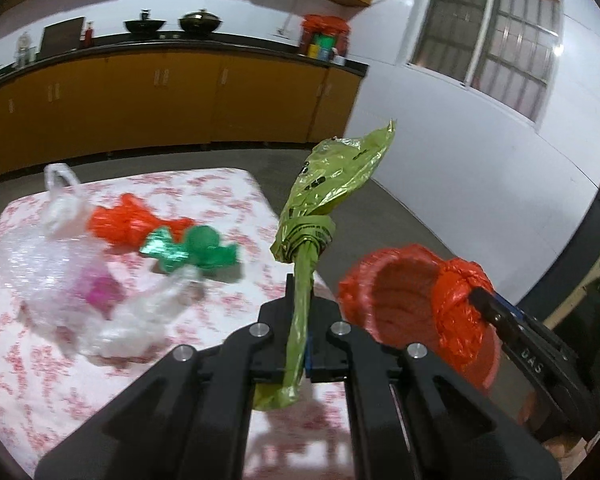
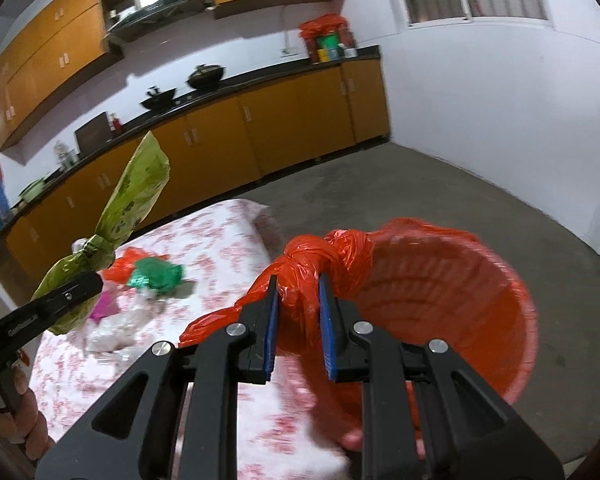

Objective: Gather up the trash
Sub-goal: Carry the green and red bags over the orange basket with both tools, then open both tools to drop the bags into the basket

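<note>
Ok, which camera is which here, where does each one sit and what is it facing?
Left wrist: sits behind the left gripper, which is shut on the knotted yellow-green bag; faces the floral-cloth table and kitchen counter.
Right wrist: sits behind the right gripper, which pinches the orange bag knot at the orange bin; a hand shows at lower left.
Shared: both bags, bin, green wrapper, and each other's gripper.
</note>
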{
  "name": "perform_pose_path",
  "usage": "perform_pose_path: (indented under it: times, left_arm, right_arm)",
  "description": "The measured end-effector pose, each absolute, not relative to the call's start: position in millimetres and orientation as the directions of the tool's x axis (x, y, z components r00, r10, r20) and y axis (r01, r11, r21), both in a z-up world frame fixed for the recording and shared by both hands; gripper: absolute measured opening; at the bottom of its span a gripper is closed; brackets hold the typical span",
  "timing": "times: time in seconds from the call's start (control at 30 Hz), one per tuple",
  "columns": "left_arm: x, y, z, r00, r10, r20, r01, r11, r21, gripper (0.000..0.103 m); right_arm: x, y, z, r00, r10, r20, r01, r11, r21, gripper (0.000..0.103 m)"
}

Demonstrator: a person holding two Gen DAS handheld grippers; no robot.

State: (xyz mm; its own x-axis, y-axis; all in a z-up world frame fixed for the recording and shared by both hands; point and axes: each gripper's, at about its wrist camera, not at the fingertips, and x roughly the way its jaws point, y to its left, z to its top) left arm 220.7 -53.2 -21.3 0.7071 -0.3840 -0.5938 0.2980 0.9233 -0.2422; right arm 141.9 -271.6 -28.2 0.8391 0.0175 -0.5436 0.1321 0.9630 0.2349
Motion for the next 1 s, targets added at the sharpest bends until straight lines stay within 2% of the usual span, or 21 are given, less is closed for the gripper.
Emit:
perform_pose_path:
  times: [0.37, 1.0]
  left_arm:
    - [219, -124, -39, 0.621, -0.485, -0.615, 0.42, 0.869, -0.262, 0.004]
    - [229, -202, -72, 0.504, -0.563, -0.655, 0.526, 0.802, -0.284, 0.005]
  right_arm:
    - [125, -331, -37, 0.825, -0.105, -0.556, 0.268, 0.938, 0.22, 0.019]
    - [125, -369, -41, 0.819, -0.158, -0.551, 0.331, 0.915, 0.229, 0.019]
